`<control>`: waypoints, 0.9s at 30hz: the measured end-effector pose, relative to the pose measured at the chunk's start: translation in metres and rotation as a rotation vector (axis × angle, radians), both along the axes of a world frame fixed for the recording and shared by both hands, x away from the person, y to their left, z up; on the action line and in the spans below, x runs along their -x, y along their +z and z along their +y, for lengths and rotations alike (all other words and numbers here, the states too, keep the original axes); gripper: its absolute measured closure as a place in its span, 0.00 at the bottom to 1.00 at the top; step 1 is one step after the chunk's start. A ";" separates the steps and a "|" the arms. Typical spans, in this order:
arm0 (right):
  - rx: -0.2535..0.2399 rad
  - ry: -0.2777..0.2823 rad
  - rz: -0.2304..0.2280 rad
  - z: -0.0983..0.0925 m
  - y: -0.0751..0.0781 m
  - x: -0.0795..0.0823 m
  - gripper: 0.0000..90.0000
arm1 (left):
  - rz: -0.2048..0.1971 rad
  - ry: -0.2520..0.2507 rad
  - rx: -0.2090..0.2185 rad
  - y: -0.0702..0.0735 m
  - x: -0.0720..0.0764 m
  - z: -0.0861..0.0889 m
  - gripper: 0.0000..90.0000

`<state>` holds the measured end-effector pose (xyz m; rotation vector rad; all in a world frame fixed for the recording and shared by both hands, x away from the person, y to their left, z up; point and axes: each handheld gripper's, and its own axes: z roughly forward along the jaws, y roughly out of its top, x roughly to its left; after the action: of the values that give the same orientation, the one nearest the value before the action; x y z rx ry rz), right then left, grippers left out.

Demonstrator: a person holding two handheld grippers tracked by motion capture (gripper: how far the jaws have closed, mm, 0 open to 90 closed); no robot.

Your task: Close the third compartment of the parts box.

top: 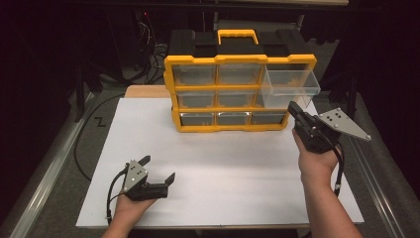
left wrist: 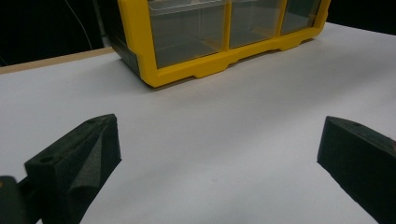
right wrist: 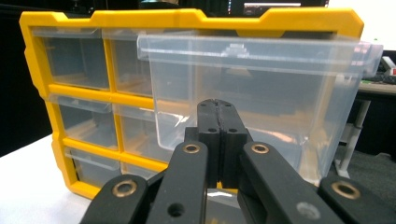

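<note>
The left gripper had its jaws wide apart over the white table, holding nothing. The right gripper had its jaws pressed together, perhaps touching the pulled-out clear drawer of the yellow cabinet. I could read no writing.

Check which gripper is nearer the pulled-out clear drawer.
Right. The right gripper sits just in front of and below the clear drawer, jaws shut. The left gripper rests low on the white table, jaws open, well away from it.
</note>
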<state>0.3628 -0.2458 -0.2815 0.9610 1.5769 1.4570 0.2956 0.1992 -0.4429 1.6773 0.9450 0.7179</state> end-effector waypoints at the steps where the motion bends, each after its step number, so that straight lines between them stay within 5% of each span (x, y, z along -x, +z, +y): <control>1: -0.001 -0.004 -0.004 0.000 0.002 -0.001 1.00 | 0.002 -0.001 -0.002 0.000 0.000 0.000 0.00; 27: 0.019 -0.054 -0.002 0.003 0.016 -0.011 1.00 | -0.011 -0.008 0.000 0.001 0.001 0.000 0.00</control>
<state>0.3736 -0.2429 -0.2659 0.9839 1.5483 1.4032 0.2944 0.1994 -0.4419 1.6751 0.9302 0.7206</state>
